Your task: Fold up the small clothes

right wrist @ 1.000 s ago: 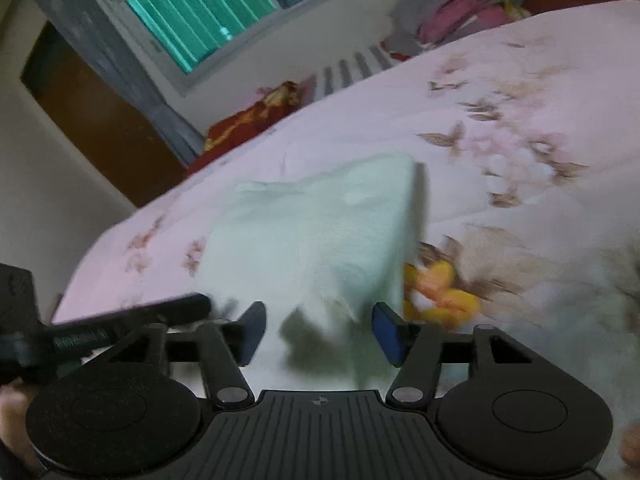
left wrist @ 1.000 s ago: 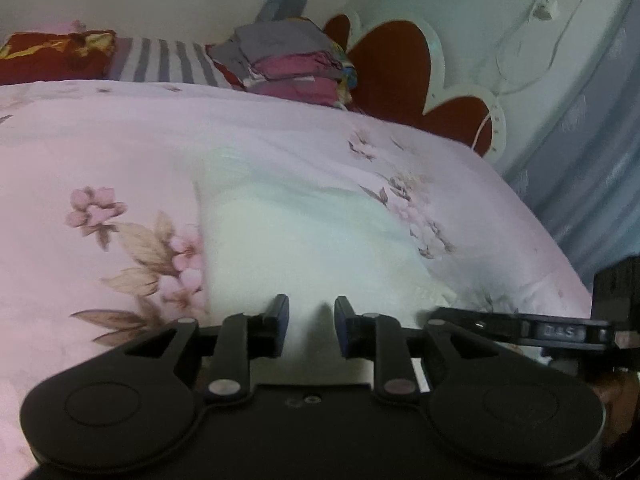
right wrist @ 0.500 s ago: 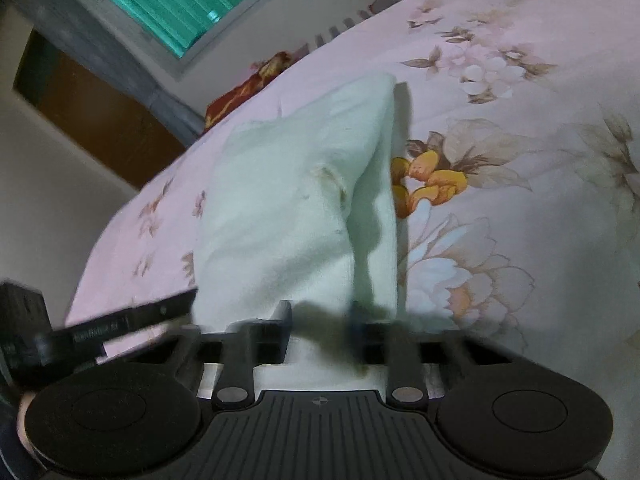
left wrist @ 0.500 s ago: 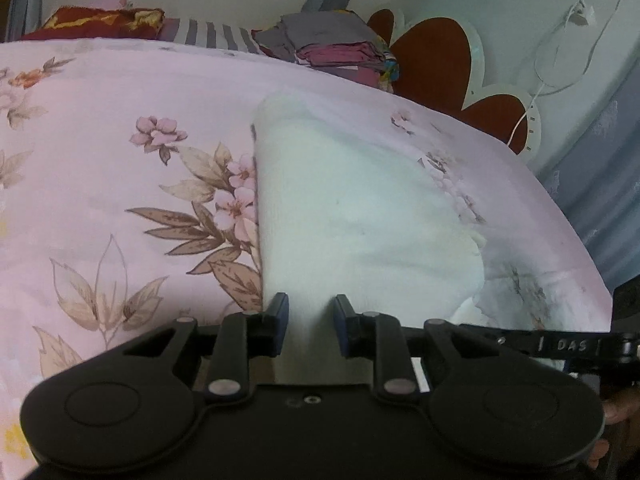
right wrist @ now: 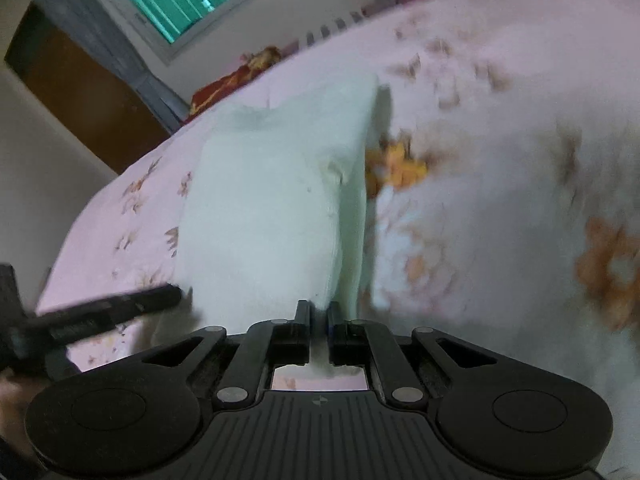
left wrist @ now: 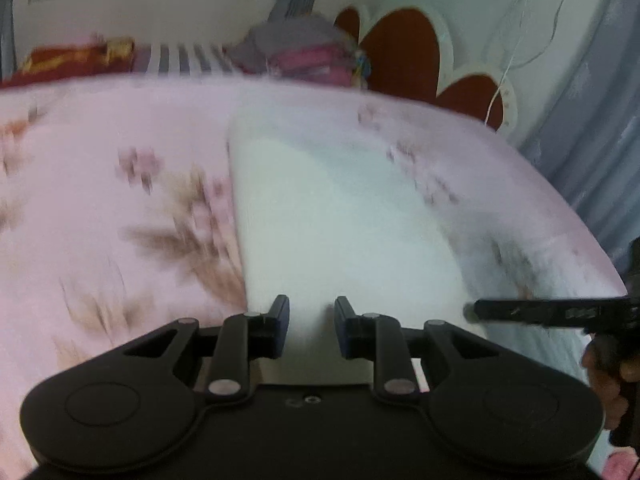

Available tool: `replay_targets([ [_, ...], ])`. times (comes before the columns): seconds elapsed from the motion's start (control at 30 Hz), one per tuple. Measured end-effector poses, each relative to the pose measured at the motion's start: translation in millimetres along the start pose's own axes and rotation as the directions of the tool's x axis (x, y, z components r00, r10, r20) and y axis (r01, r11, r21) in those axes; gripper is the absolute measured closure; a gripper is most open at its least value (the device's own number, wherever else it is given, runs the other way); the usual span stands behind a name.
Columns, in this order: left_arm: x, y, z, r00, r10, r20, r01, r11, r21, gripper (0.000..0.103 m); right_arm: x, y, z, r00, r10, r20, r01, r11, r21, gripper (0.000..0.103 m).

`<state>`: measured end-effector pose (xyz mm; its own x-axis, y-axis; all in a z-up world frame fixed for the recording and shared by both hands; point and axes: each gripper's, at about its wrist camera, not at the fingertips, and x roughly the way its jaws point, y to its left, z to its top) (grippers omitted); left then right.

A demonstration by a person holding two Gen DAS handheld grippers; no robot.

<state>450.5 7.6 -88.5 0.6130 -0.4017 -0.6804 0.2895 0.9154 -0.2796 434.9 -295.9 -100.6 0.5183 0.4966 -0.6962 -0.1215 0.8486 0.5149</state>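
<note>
The right gripper (right wrist: 319,318) has its jaws nearly together, pinching the near edge of a pale white garment (right wrist: 272,200). The left gripper (left wrist: 311,314) holds its jaws a little apart with the same garment's near edge between them; whether they press it is unclear. The garment lies on a pink floral bedspread (left wrist: 100,200). Beyond, a stack of folded clothes (left wrist: 308,54) sits beside the red heart-shaped headboard (left wrist: 404,48)

The left gripper (left wrist: 308,326) is black plastic with blue pads (left wrist: 282,320) on its fingertips, round silver screws on the finger bars and big round discs at each side. The right gripper (right wrist: 319,330) looks the same, with a ridged black base behind its fingers.
</note>
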Motion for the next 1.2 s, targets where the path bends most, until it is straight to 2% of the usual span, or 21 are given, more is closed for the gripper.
replay_targets([
  [0.03,2,0,8,1.0,-0.007,0.013,0.007,1.0,0.003,0.08,-8,4,5,0.999,-0.033,0.044,0.034,0.999,-0.03,0.074],
  [0.07,6,2,17,1.0,-0.014,0.026,0.013,1.0,0.011,0.08,-14,9,12,0.993,-0.047,0.104,0.054,0.997,-0.06,0.072],
  [0.1,12,1,26,0.999,-0.013,0.049,0.011,1.0,0.028,0.08,-17,15,22,0.987,-0.048,0.155,0.063,0.994,-0.092,0.072],
  [0.2,40,1,46,0.997,-0.023,0.07,0.021,0.999,0.029,0.08,1,31,50,0.976,-0.041,0.216,0.076,0.985,-0.156,0.072],
  [0.27,66,8,49,1.0,-0.018,0.003,0.018,1.0,0.013,0.079,27,32,59,0.981,-0.054,0.188,0.091,0.976,-0.196,0.077],
  [0.3,74,12,50,0.999,-0.029,-0.03,0.029,1.0,-0.011,0.079,48,29,61,0.985,-0.12,0.125,0.146,0.964,-0.224,0.081],
  [0.33,70,14,54,0.998,-0.046,-0.037,0.045,0.999,-0.019,0.079,66,21,62,0.985,-0.163,0.054,0.171,0.957,-0.234,0.079],
  [0.4,55,9,65,0.999,-0.037,0.018,0.036,0.998,0.049,0.079,60,17,73,0.992,-0.124,0.029,0.128,0.968,-0.217,0.079],
  [0.47,55,10,81,0.997,-0.036,0.07,0.031,0.998,0.063,0.079,42,26,83,0.981,-0.136,0.137,0.169,0.948,-0.269,0.079],
  [0.53,68,13,96,0.997,-0.033,0.073,0.03,0.999,0.039,0.079,44,30,101,0.979,-0.107,0.175,0.151,0.953,-0.262,0.079],
  [0.6,91,14,108,0.998,-0.041,0.041,0.04,0.998,0.04,0.079,65,33,120,0.982,-0.08,0.174,0.123,0.959,-0.257,0.079],
  [0.67,122,15,108,1.0,-0.006,-0.026,0.008,0.996,0.088,0.078,98,34,135,0.992,-0.06,0.115,0.089,0.958,-0.272,0.079],
  [0.7,131,19,104,1.0,0.002,-0.03,0.001,0.994,0.105,0.078,111,34,136,0.994,-0.07,0.085,0.092,0.951,-0.295,0.079],
  [0.73,133,22,103,1.0,-0.011,-0.009,0.011,0.996,0.085,0.078,129,30,135,0.988,-0.143,0.061,0.155,0.93,-0.335,0.08],
  [0.77,133,23,106,1.0,-0.017,-0.017,0.017,0.998,0.053,0.079,136,24,133,0.979,-0.173,0.105,0.2,0.914,-0.353,0.08],
  [0.83,126,20,107,1.0,-0.009,-0.012,0.009,0.997,0.077,0.08,134,17,139,0.979,-0.179,0.097,0.2,0.94,-0.278,0.08],
  [0.97,129,19,106,1.0,-0.002,-0.003,0.002,0.997,0.071,0.079,131,23,135,0.974,-0.189,0.126,0.218,0.931,-0.292,0.079],
  [1.03,132,18,107,1.0,0.003,-0.008,-0.002,0.998,0.066,0.079,130,26,137,0.975,-0.151,0.162,0.193,0.938,-0.287,0.079],
  [1.07,130,20,109,1.0,0.004,-0.014,-0.003,0.998,0.065,0.079,140,22,138,0.973,-0.186,0.137,0.219,0.932,-0.289,0.08],
  [1.13,112,19,110,0.999,-0.031,0.009,0.031,0.998,0.063,0.079,141,19,144,0.975,-0.181,0.133,0.211,0.939,-0.272,0.079],
  [1.2,86,17,99,0.997,-0.055,0.059,0.05,0.996,0.078,0.079,126,25,147,0.968,-0.21,0.139,0.241,0.932,-0.27,0.079],
])
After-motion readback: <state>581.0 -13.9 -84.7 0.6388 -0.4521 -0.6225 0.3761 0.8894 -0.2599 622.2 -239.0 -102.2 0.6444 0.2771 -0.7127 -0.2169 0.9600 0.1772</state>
